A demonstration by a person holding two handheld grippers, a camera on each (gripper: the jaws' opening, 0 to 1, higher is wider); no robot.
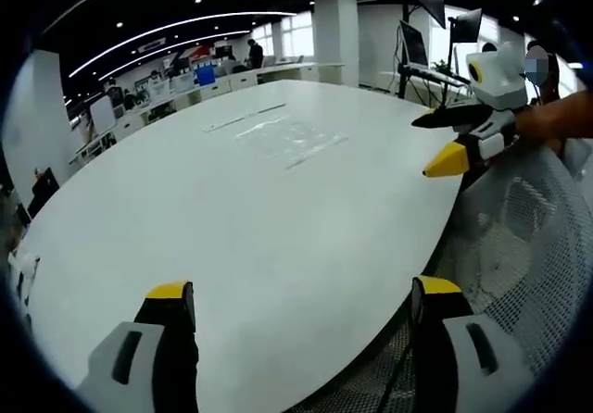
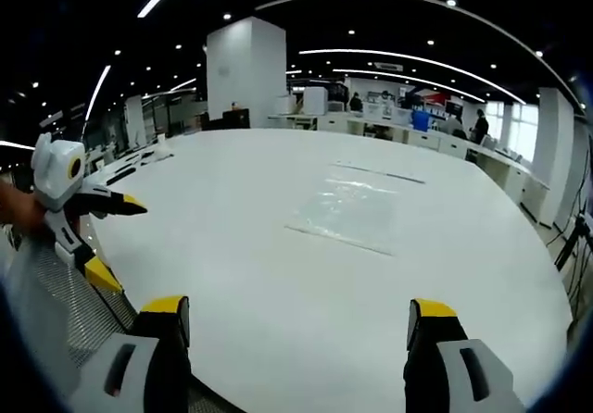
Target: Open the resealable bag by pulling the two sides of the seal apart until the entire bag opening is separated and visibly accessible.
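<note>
**Both grippers spread wide, bag lying flat out on the table**

In the left gripper view, your left gripper (image 1: 301, 304) rises from the bottom edge with its yellow-tipped jaws set far apart and nothing between them. It hangs over the near rim of a large white table (image 1: 241, 219). To the right, your right gripper (image 1: 460, 146) comes into view over the table's edge, above a white mesh chair (image 1: 519, 237), its jaws parted as well.

In the right gripper view, the right gripper (image 2: 296, 320) stands just as wide and holds nothing, and the left gripper (image 2: 109, 237) shows at the left side.

Farther out, well apart from both grippers, the clear resealable bag (image 2: 345, 209) lies flat on the tabletop. Beyond it stretch office desks and a white column (image 2: 246, 75).
</note>
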